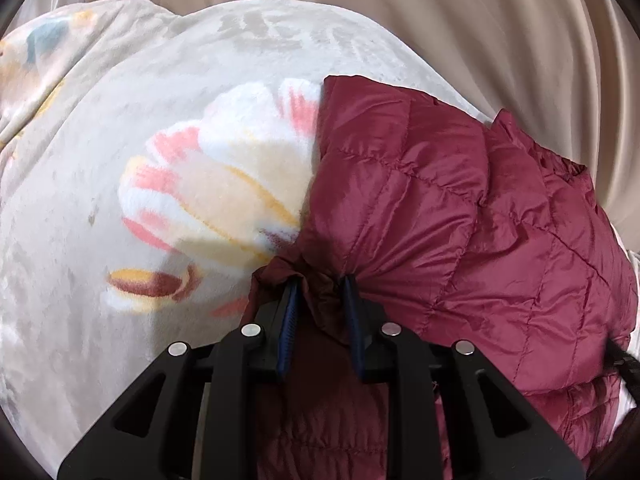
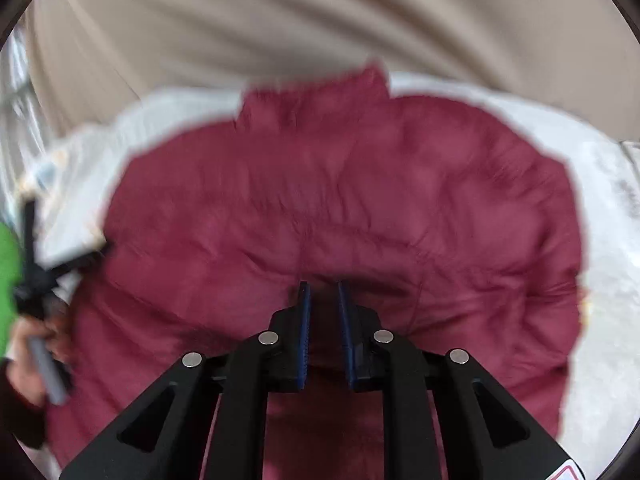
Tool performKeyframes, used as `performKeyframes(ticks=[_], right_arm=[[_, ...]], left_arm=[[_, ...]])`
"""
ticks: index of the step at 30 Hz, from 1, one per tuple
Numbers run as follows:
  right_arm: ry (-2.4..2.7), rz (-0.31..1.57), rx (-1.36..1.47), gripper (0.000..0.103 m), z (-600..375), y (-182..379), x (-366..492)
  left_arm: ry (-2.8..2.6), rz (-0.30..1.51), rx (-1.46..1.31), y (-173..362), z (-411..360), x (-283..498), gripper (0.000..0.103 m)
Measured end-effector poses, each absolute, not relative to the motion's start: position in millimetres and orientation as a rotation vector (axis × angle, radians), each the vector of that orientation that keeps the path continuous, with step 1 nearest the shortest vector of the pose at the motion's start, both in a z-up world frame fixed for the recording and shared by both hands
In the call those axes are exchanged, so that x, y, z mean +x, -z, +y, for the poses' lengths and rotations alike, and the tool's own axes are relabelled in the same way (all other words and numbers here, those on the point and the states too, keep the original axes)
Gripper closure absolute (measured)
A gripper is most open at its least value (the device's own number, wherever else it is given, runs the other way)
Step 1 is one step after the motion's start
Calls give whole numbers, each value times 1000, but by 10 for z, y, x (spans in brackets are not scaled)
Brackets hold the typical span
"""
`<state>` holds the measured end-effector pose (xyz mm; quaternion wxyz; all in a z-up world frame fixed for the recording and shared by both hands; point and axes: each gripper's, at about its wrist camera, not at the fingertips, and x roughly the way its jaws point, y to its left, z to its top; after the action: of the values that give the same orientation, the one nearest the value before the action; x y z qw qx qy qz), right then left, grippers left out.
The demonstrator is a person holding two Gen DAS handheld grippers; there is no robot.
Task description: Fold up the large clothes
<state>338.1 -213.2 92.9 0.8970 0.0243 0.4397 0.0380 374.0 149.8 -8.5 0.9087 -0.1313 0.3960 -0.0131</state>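
Note:
A maroon quilted puffer jacket (image 1: pixel 460 216) lies on a cream fleece blanket (image 1: pixel 132 128) with a pastel flower print. My left gripper (image 1: pixel 320 284) is shut on a bunched fold of the jacket's left edge, the fabric pinched between the blue pads. In the right wrist view the jacket (image 2: pixel 340 200) fills the middle, its collar at the far end, and the picture is motion-blurred. My right gripper (image 2: pixel 322 286) sits low over the jacket's near part with a narrow gap between its pads; whether fabric is pinched there cannot be told.
Beige curtains (image 1: pixel 400 8) hang behind the bed. The left hand-held gripper (image 2: pixel 36 276) and the person's hand show at the left edge of the right wrist view. The blanket (image 2: pixel 608 240) borders the jacket on the right.

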Motion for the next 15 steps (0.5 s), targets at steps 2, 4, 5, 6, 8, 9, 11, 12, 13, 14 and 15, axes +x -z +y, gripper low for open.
performKeyframes(ticks=[2,4,5,6,8,9,11,12,13,14,15], right_arm=[[-77,905,112,101,-2316,-899,3327],[-12,900,168,102,-2643,-934,3205],[18,898,181,102,-2792,-950,3089],[58,896,202,102,-2971,-977,2969],[134,899,235,86,-3254,-1038,2687],[162,895,237,75,-3363,-1060,2512],[164,887,255,66,-3538,-1109,2035],[151,892,279,59,-3587,-1110,1831],[134,901,303,54,-3623,-1096,1704],[96,916,345,52,-3656,-1082,1487],[69,927,373,49,-3659,-1068,1364]], left_arm=[[40,817,-281,86,1569,3689,80],[58,816,-300,91,1611,3678,80],[67,816,-314,93,1634,3675,80],[76,817,-326,89,1665,3661,80],[82,823,-336,68,1725,3585,80],[95,833,-350,51,1788,3498,78],[140,846,-390,30,1906,3337,67],[158,861,-404,22,1982,3218,52],[151,880,-406,25,2042,3113,43],[145,894,-409,35,2100,3008,35],[160,907,-414,46,2153,2883,34]])
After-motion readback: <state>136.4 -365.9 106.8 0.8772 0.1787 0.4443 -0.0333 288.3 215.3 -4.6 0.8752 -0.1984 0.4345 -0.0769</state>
